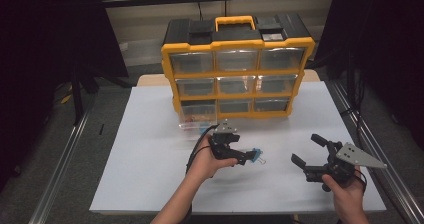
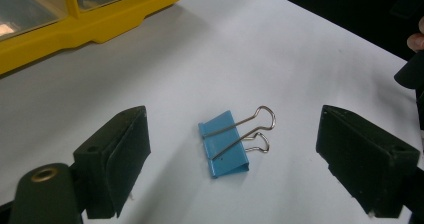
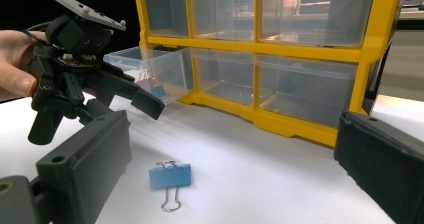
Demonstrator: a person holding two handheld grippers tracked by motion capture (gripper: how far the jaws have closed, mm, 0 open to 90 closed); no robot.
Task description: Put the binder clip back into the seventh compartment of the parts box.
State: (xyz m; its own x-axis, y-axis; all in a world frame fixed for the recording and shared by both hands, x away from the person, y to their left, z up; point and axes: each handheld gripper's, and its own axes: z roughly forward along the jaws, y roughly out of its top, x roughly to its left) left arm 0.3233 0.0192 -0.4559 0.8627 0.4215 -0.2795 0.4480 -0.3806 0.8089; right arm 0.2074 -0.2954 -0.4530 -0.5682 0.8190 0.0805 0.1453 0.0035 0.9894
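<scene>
Just above the blue binder clip (image 2: 224, 144), the left gripper (image 2: 227, 159) hung unclenched; the right gripper (image 1: 310, 154), also spread, waited at the near right.

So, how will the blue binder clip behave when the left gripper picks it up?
The blue binder clip looks small and stiff, probably light. Its folded body is likely sheet metal, so the fingers may slip on it. The wire handles seem hinged and could swing. It lies flat on the white table, so rolling seems unlikely.
</scene>
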